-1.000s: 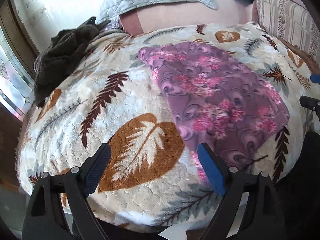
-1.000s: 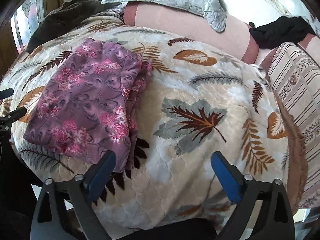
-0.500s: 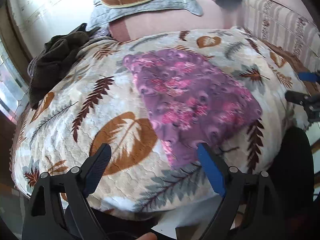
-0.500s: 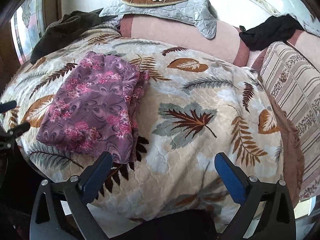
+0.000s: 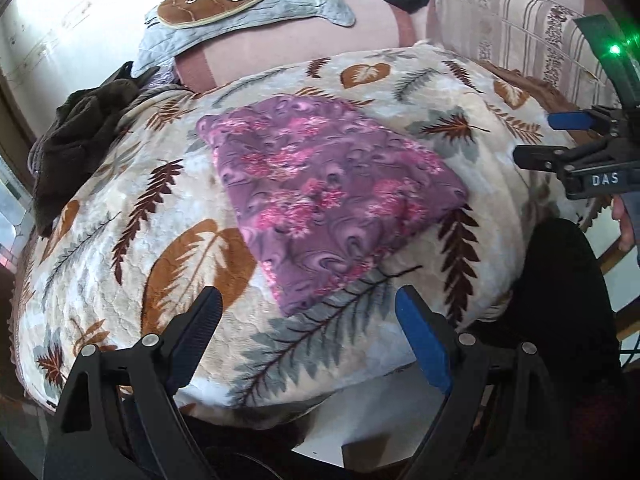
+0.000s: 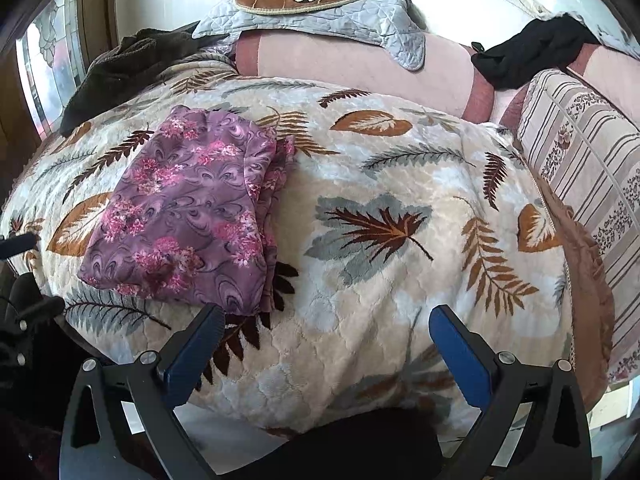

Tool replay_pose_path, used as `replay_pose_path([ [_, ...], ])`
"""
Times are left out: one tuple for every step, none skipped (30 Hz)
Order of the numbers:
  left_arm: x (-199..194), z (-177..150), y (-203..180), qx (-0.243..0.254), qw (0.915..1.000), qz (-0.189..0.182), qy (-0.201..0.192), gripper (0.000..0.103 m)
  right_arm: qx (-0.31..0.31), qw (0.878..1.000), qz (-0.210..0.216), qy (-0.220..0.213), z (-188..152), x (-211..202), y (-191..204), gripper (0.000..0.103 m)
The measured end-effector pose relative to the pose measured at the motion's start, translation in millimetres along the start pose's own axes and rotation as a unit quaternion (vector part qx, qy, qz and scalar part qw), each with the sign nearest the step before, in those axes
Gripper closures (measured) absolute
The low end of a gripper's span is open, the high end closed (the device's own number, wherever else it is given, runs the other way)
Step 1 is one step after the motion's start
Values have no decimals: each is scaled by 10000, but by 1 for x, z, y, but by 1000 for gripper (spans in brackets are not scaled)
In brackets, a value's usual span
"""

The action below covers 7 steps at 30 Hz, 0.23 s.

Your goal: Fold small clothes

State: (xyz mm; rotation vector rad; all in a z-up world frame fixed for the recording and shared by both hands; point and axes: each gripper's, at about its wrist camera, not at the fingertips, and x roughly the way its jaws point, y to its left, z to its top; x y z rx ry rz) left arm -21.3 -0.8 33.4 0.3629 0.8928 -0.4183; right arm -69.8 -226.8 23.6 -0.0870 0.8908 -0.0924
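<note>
Folded purple floral thin-fabric garment (image 5: 328, 204), centre frame: soft, light, slippery; best pinched at stacked lower edge; left gripper (image 5: 308, 336) and right gripper (image 6: 324, 344) jaws apart, empty

Bright daylight from the window (image 6: 48, 64) overexposes the far wall; fisheye bends the dark edges.

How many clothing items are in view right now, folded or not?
3. The folded purple floral garment lies on the leaf-print blanket; a dark brown heap sits at its far-left corner; a black garment drapes the sofa back. More may be hidden.
</note>
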Motion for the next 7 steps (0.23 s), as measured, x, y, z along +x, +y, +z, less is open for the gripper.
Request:
replay_pose_path([
  [0,0,-1,-2,10000,-21,1,14,-8,10000,-10,-3,0,0,0,0],
  [0,0,-2,-5,10000,-40,4,14,-12,10000,-12,-2,0,0,0,0],
  [0,0,-3,-9,10000,-64,16,14,-9,10000,-14,3,0,0,0,0],
  [0,0,-4,-15,10000,-70,29,14,-4,10000,-10,14,-1,1,-1,0],
  [0,0,-5,-21,10000,-72,46,14,2,10000,-11,23,-2,1,-1,0],
  [1,0,-6,-21,10000,-68,63,14,9,10000,-16,32,-2,1,-1,0],
  [1,0,-6,-20,9999,-70,74,14,19,10000,-19,38,-3,1,-1,0],
])
